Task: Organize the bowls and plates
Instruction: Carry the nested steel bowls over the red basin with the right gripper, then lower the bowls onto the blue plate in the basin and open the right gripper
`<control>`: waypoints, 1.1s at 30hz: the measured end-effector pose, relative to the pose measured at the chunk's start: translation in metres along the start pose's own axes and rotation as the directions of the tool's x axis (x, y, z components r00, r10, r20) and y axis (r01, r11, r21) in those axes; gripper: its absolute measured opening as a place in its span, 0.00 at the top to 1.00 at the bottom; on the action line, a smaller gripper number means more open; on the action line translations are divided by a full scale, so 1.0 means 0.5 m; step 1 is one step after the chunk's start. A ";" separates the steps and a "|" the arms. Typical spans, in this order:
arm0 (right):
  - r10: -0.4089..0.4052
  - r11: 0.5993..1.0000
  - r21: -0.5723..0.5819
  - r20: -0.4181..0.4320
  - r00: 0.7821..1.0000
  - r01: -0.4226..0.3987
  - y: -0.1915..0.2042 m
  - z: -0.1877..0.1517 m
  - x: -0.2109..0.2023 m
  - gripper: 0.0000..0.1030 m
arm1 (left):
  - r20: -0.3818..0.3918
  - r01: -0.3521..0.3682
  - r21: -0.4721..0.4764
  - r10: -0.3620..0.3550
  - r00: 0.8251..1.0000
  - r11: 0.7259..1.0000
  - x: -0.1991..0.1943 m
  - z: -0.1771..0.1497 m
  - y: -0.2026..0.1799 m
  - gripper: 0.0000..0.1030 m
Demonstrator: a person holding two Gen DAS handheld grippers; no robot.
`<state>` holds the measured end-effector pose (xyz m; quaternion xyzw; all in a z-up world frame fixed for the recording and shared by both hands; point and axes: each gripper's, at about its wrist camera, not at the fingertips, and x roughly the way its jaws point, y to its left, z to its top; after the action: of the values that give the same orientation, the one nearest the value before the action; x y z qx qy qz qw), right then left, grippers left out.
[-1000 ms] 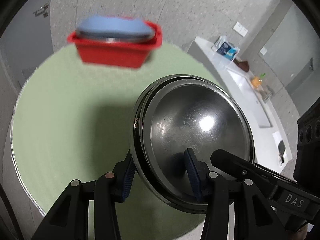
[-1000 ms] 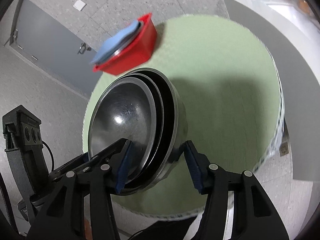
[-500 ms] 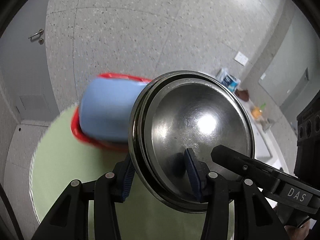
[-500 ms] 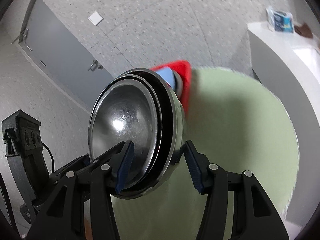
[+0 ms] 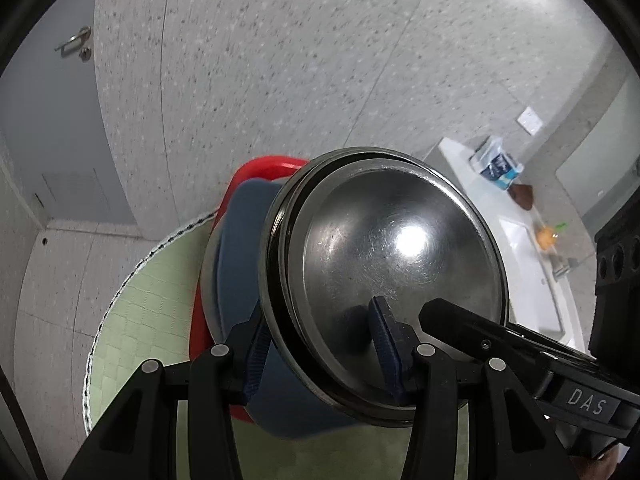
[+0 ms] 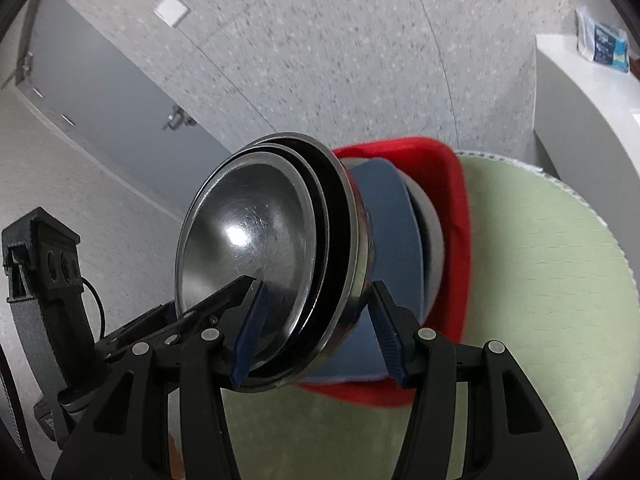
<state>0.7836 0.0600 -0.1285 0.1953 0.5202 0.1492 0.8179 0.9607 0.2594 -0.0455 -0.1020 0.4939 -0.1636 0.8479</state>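
Observation:
A stack of nested steel bowls (image 5: 400,264) (image 6: 256,248) hangs tilted on edge above the table. My left gripper (image 5: 320,340) is shut on its rim from one side. My right gripper (image 6: 318,332) is shut on the rim from the other side. Each gripper's finger shows in the other's view, the right one's finger (image 5: 520,340) and the left one's finger (image 6: 192,320). Right behind the stack stands a red basket (image 5: 272,168) (image 6: 452,208) at the far edge of the green table (image 5: 148,300) (image 6: 540,280). It holds a blue plate (image 5: 240,248) (image 6: 388,240) over a grey one (image 6: 430,232).
A white counter (image 5: 520,248) (image 6: 568,92) runs along the right, with a blue-and-white pack (image 5: 496,164) (image 6: 604,48) and an orange thing (image 5: 544,236) on it. A grey door (image 5: 40,100) (image 6: 100,92) is on the left. Speckled floor lies beyond the table edge.
Both grippers have carried the bowl stack across the table toward the red basket, which has gone from far off to right behind the stack. The grip on the bowls is unchanged.

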 end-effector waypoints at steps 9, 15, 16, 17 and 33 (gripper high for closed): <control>-0.033 0.999 0.021 -0.056 0.998 0.035 -0.024 0.006 0.051 0.48 | -0.043 -0.009 0.005 0.010 0.999 1.000 0.066 0.042 0.001 0.60; -0.032 0.999 0.036 -0.081 0.996 0.035 -0.032 0.011 0.054 0.48 | -0.056 -0.016 -0.010 0.016 0.998 1.000 0.086 0.051 -0.007 0.57; -0.026 0.999 0.045 -0.084 0.996 0.030 -0.033 0.012 0.053 0.48 | -0.057 -0.014 -0.013 0.013 0.998 1.000 0.084 0.047 -0.004 0.56; -0.018 0.998 0.053 -0.086 0.996 0.023 -0.036 0.014 0.053 0.47 | -0.059 -0.011 -0.022 0.009 0.998 1.000 0.085 0.050 -0.004 0.55; 0.055 0.989 0.136 -0.029 0.998 -0.051 -0.047 0.011 -0.018 0.22 | -0.051 -0.014 -0.072 0.010 0.999 0.997 0.039 0.046 -0.001 0.20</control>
<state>0.7858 0.0346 -0.1303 0.2618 0.5370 0.1384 0.7899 0.9895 0.2518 -0.0495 -0.1257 0.5213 -0.1428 0.8319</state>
